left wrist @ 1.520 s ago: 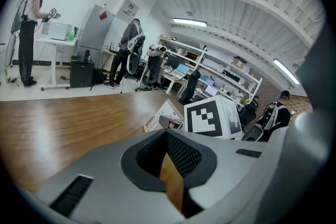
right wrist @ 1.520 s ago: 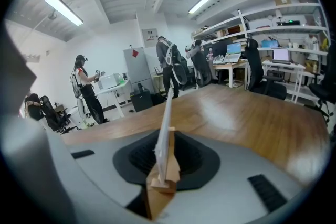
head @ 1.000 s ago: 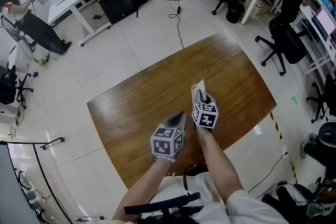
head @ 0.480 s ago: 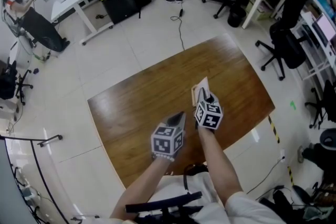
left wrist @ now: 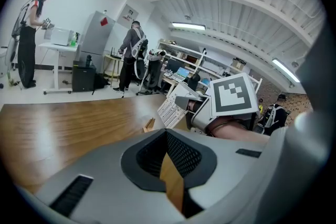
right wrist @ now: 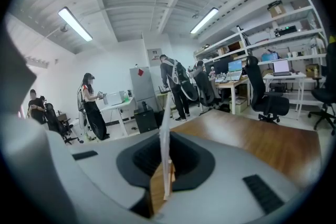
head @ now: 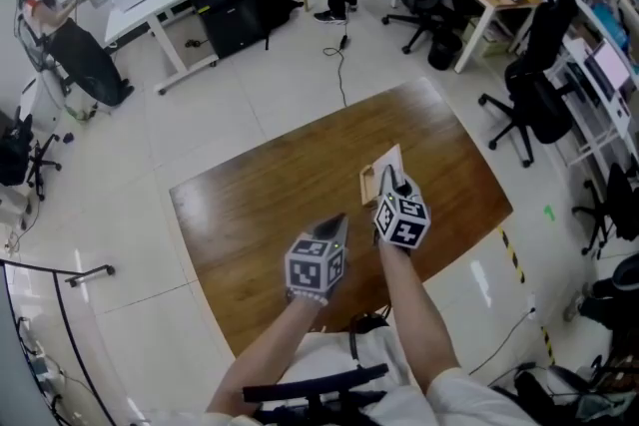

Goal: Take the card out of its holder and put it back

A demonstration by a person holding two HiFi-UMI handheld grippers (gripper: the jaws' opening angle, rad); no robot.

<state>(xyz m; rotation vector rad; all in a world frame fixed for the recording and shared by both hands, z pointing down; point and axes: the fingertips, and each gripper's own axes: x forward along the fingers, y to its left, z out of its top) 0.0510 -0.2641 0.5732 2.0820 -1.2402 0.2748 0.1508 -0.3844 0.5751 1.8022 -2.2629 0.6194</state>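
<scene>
The right gripper (head: 387, 183) holds the card (head: 387, 161) above the wooden bench (head: 250, 205), close in front of the person. From overhead the card is a pale slip with the small wooden holder (head: 368, 183) just beside it, and that view does not settle whether they touch. The left gripper view does: there the holder lies on the bench by itself, and the card is lifted clear of it, tilted, in the right gripper's fingers. The right gripper view shows the card edge-on, a thin white blade pinched upright between its fingers. Wood colour shows low in the gap beside it, and it cannot be told whether that is bench or holder.

The left gripper (head: 339, 220) hovers beside the right, its fingers drawn together at the tips on nothing.

Rows of print cover the card's face but are too small to read. The marker cube (left wrist: 234, 94) bears only black and white squares.

There are two grippers, one card and one holder.
</scene>
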